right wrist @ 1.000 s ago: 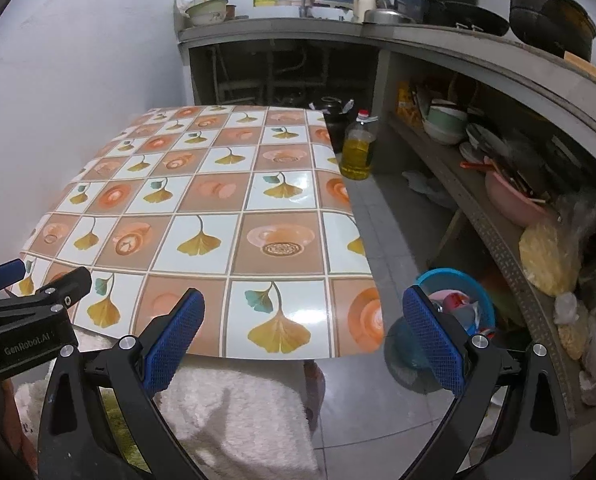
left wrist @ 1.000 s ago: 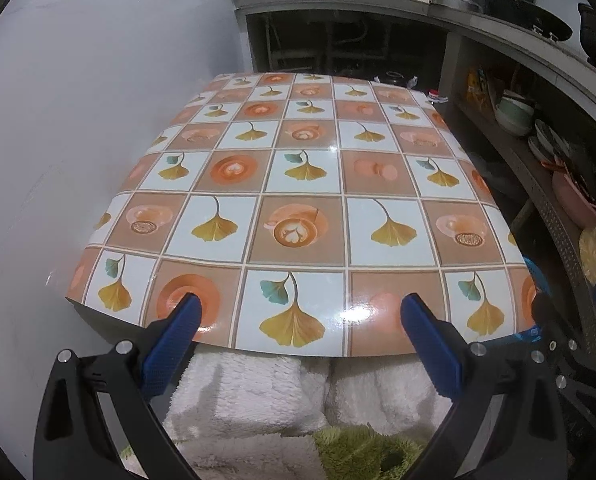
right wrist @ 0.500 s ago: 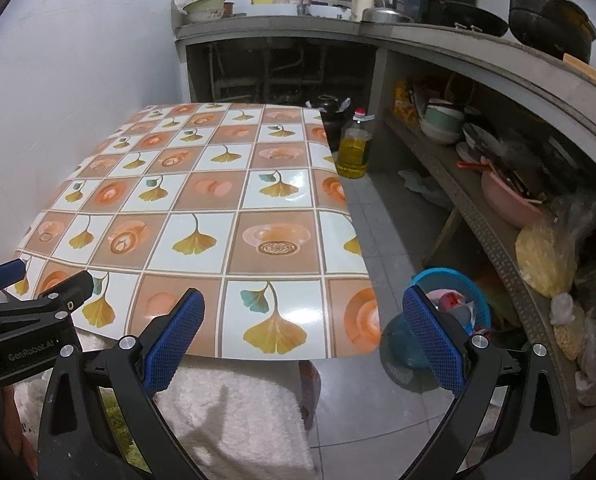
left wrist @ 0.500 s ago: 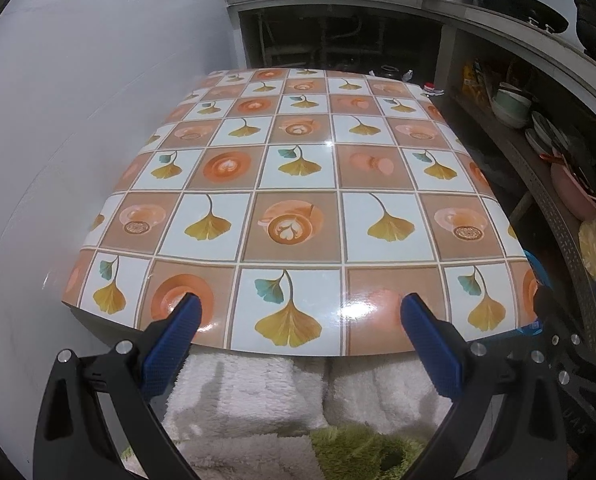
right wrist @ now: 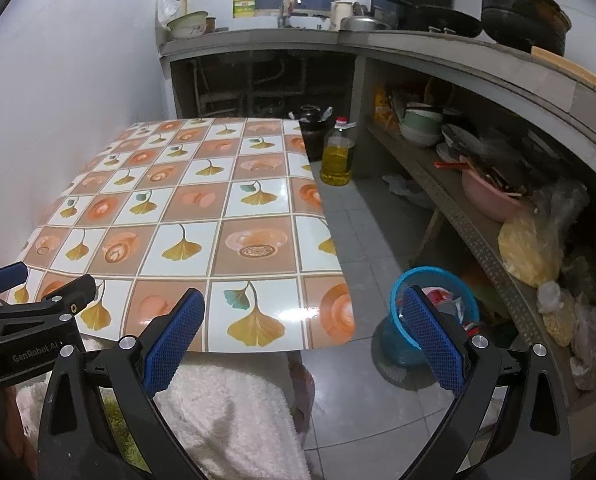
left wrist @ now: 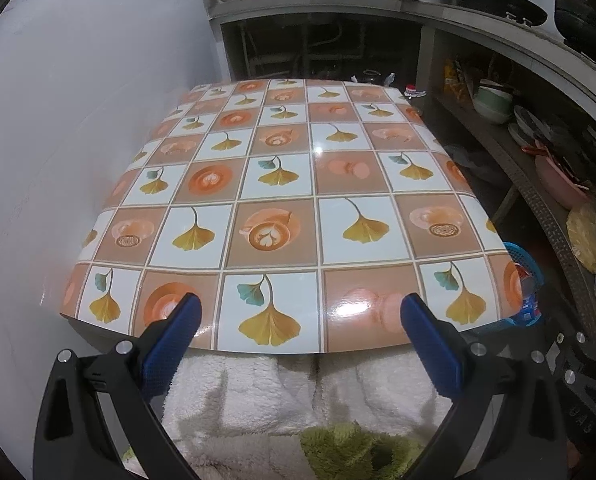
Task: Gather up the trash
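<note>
A table (left wrist: pixel 282 184) covered with a glossy cloth of ginkgo-leaf and coffee-cup squares fills both views, and nothing lies on it. A blue mesh trash basket (right wrist: pixel 410 280) stands on the floor right of the table (right wrist: pixel 202 208), holding red and white wrappers; its rim (left wrist: pixel 520 252) peeks past the table edge in the left wrist view. My left gripper (left wrist: pixel 300 344) is open at the table's near edge, empty. My right gripper (right wrist: pixel 304 340) is open too, spanning the table's right corner and the basket. The left gripper's body (right wrist: pixel 30 316) shows at lower left.
A bottle of yellow oil (right wrist: pixel 338 152) stands on the tiled floor by the table's far right corner. Shelves on the right hold bowls, a pink basin (right wrist: pixel 494 196) and plastic bags. A white fleece garment (left wrist: pixel 298 392) lies below the grippers. A white wall runs along the left.
Both views have tilted and shifted slightly, showing more of the counter and window. Both grippers stay open and empty.
</note>
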Motion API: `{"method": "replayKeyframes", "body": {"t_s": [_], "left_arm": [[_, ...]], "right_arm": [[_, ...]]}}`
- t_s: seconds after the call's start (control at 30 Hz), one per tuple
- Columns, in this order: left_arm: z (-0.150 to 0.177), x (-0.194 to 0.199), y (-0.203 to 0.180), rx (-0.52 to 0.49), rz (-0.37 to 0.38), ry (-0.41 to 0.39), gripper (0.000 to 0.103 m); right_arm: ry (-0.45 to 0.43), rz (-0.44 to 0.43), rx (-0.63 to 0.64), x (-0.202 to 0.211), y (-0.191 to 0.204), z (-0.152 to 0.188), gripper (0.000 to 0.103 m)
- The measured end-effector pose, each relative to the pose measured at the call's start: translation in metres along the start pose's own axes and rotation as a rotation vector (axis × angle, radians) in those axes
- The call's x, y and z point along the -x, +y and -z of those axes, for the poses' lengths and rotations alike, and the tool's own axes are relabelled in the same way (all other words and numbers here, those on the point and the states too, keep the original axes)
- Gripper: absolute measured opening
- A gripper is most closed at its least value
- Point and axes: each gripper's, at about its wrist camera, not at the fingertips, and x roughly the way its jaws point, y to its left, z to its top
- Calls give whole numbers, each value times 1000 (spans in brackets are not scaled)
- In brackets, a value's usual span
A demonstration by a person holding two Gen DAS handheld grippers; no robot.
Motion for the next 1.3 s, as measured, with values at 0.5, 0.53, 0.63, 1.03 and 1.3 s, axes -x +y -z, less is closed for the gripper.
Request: {"method": "replayKeyframes", "body": {"t_s": [0.5, 0.53, 0.63, 1.03, 1.3], "left_arm": [[3, 18, -7, -14, -2, -36, 98], [3, 18, -7, -15, -2, -37, 98], [4, 20, -8, -16, -3, -41, 98], [4, 27, -16, -43, 10, -65, 98], [-10, 36, -34, -114, 55, -152, 98]], "right_arm": [[-24, -5, -16, 13, -16, 3, 95], [-26, -6, -19, 14, -17, 3, 95], [-29, -7, -17, 16, -19, 3, 95], [-53, 15, -18, 23, -29, 2, 95], [-76, 57, -32, 23, -46, -5, 95]]}}
